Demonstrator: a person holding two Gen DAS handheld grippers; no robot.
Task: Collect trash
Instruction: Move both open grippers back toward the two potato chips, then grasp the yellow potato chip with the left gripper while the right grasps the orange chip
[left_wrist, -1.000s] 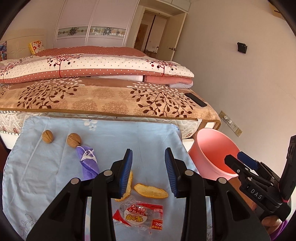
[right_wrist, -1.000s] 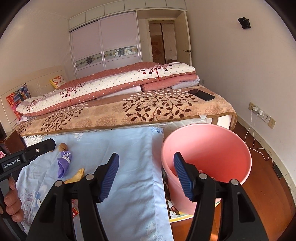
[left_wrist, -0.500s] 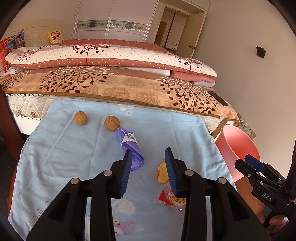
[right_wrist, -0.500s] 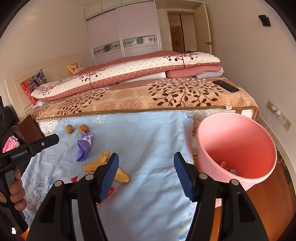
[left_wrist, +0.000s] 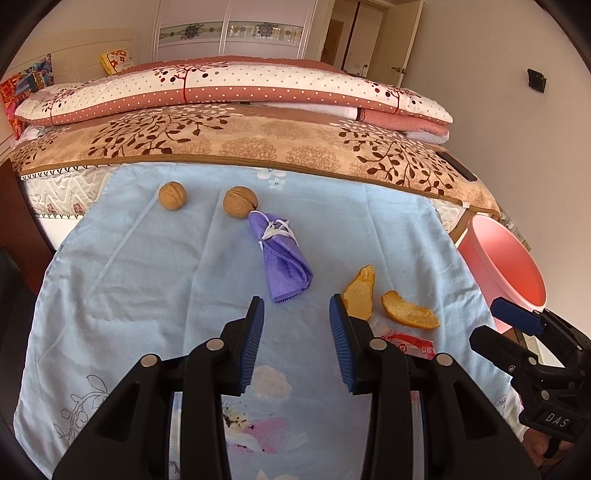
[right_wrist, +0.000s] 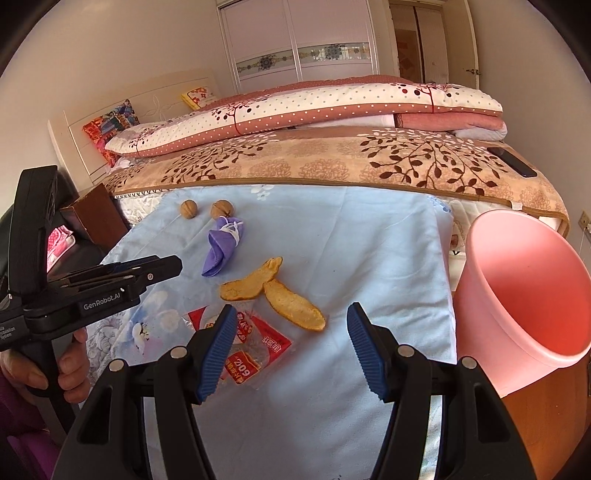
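Both the left gripper (left_wrist: 297, 314) and right gripper (right_wrist: 291, 323) hover with jaws apart and empty above the peels (right_wrist: 295, 306), wrapper (right_wrist: 258, 343) and purple mask (left_wrist: 282, 258).

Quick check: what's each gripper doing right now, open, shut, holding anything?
Left gripper: open, holding nothing.
Right gripper: open, holding nothing.

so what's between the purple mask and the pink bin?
Two orange peel pieces lie between the purple mask and pink bin, then bare blue cloth; clearest in the right wrist view.
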